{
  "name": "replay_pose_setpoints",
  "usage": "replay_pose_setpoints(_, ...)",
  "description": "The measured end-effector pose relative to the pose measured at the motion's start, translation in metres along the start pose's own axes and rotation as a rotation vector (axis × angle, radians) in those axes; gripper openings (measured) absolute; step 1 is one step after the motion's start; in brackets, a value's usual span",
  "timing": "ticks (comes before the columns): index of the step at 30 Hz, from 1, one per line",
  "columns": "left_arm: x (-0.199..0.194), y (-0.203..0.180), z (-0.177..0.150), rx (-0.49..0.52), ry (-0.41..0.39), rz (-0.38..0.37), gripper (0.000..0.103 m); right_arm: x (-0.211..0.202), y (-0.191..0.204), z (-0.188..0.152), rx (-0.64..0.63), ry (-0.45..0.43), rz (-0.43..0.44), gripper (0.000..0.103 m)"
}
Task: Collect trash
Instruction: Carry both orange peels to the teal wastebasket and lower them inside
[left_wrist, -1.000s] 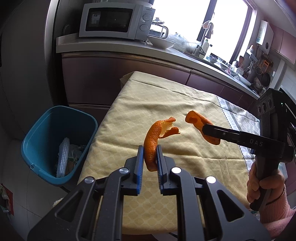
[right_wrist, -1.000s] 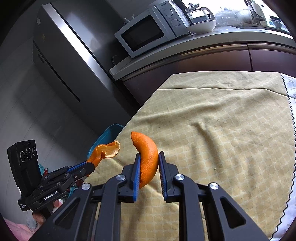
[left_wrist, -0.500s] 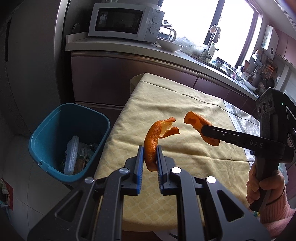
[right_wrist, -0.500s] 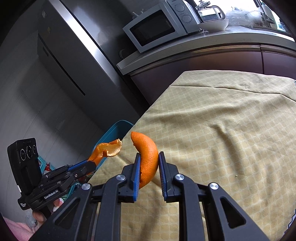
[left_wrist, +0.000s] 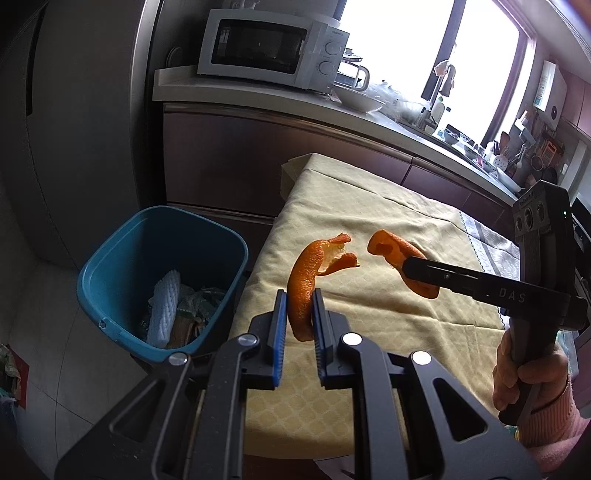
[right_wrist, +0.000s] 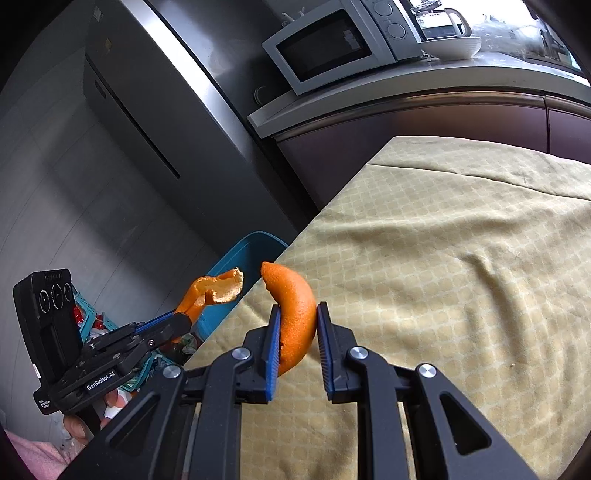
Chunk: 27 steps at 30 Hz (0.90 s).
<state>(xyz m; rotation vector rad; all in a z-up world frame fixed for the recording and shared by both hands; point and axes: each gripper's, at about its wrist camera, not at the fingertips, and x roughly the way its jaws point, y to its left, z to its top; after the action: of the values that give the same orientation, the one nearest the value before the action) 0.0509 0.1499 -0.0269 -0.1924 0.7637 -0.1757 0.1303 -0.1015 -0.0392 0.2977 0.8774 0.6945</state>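
My left gripper is shut on a long curled orange peel and holds it above the left edge of the table. My right gripper is shut on a second, thicker orange peel, also in the air over the table's left part. In the left wrist view the right gripper shows with its peel just right of mine. In the right wrist view the left gripper holds its peel over the teal trash bin. The bin stands on the floor left of the table and holds some trash.
The table wears a yellow patterned cloth. Behind it runs a dark cabinet with a counter and a microwave. A steel fridge stands left of the bin. A basket with clutter sits on the floor.
Both grippers have moved left toward the bin with their peels still held. The bin now sits nearer the middle of the left wrist view.
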Motion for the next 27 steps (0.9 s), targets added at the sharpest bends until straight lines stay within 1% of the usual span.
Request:
replay_pose_setpoints(16, -0.007, 0.028, 0.002, -0.047, -0.02, 0.051, 0.014, 0.027, 0.024, 0.011, -0.034, 0.033, 0.036, 0.018)
replay_pose_setpoints(27, -0.01, 0.039, 0.002, -0.067, -0.031, 0.074, 0.014, 0.043, 0.037, 0.019, -0.051, 0.051, 0.054, 0.018)
